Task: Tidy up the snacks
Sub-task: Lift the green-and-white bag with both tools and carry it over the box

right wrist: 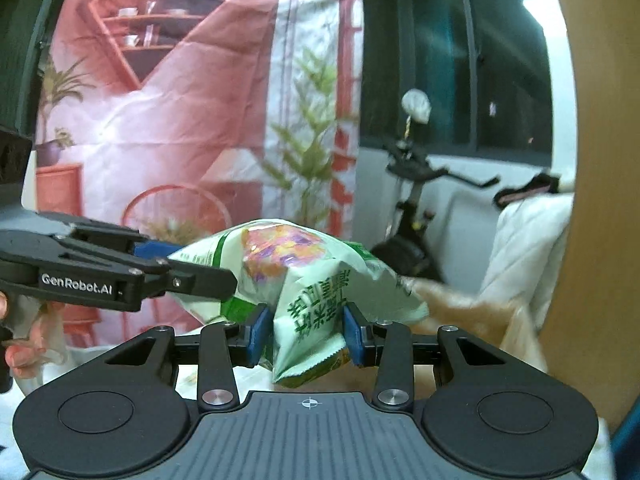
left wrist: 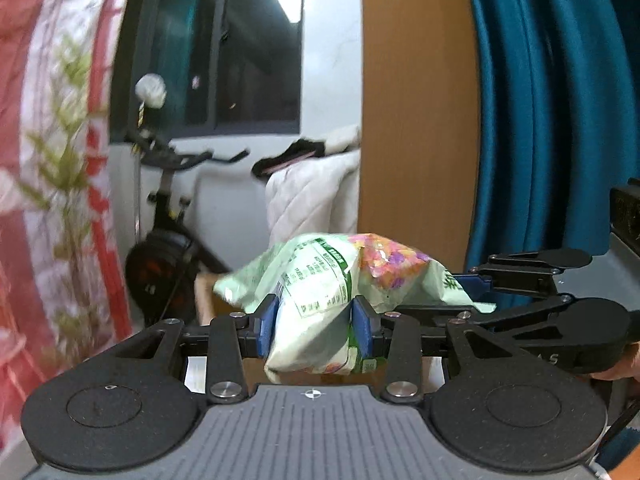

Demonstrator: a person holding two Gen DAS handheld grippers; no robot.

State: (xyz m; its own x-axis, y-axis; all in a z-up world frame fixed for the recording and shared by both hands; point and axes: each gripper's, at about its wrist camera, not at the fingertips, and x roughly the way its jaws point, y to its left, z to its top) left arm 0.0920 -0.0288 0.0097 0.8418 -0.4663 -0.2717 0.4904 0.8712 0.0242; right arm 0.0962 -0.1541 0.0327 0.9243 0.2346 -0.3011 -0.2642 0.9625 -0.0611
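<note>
Gap between left gripper (left wrist: pixel 313 326) fingers: filled by crumpled pale-green plastic snack bag (left wrist: pixel 320 280).
Gap between right gripper (right wrist: pixel 307 330) fingers: filled by the same bag.
Right of left gripper: right gripper, touching the bag.
Ahead, right: upright tan wooden panel (left wrist: pixel 416 120), teal curtain (left wrist: pixel 552 112).
Ahead, left: hanging pink printed cloth backdrop (right wrist: pixel 192 112).
Behind bag: black exercise bike (left wrist: pixel 168 232), white quilted cover (left wrist: pixel 308 196); open air above the bag.

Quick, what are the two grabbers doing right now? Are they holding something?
Left gripper: closed on one end of the green snack bag.
Right gripper: closed on the other end of the same bag.
</note>
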